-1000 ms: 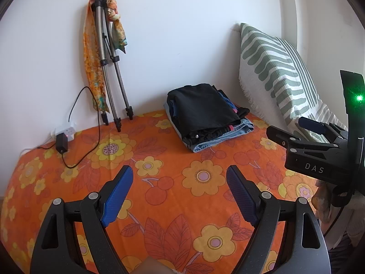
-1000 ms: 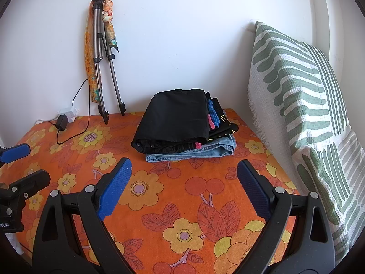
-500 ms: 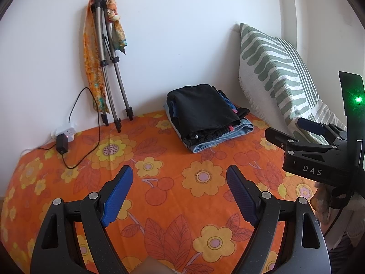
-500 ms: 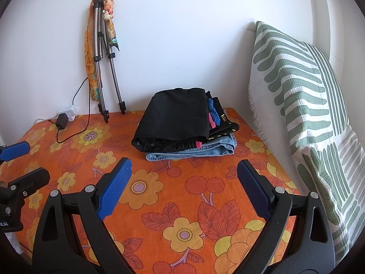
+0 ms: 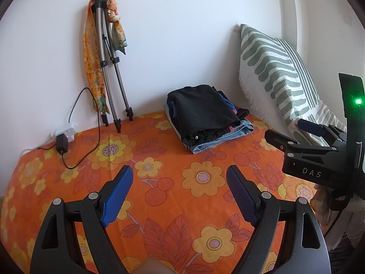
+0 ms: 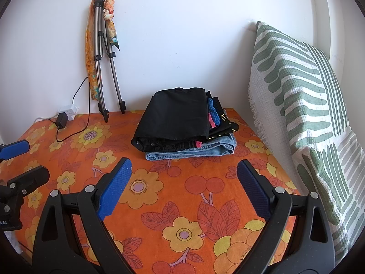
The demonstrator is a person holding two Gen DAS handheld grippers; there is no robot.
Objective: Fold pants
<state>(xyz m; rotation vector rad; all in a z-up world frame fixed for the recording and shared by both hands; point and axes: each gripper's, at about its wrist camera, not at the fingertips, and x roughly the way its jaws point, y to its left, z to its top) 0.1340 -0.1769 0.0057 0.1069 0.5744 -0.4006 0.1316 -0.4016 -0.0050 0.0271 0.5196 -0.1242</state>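
Nothing moved, left gripper (image 5: pixel 179 193) wide, empty

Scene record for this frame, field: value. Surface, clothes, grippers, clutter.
surface: orange floral bedspread
clothes: folded stack, black pants on top, jeans at bottom
left gripper: open, holds nothing
right gripper: open, holds nothing
pillow: green-striped, propped right of the stack
tripod: leaning on the wall, scarf draped over it
power strip: at the wall, charger plugged in
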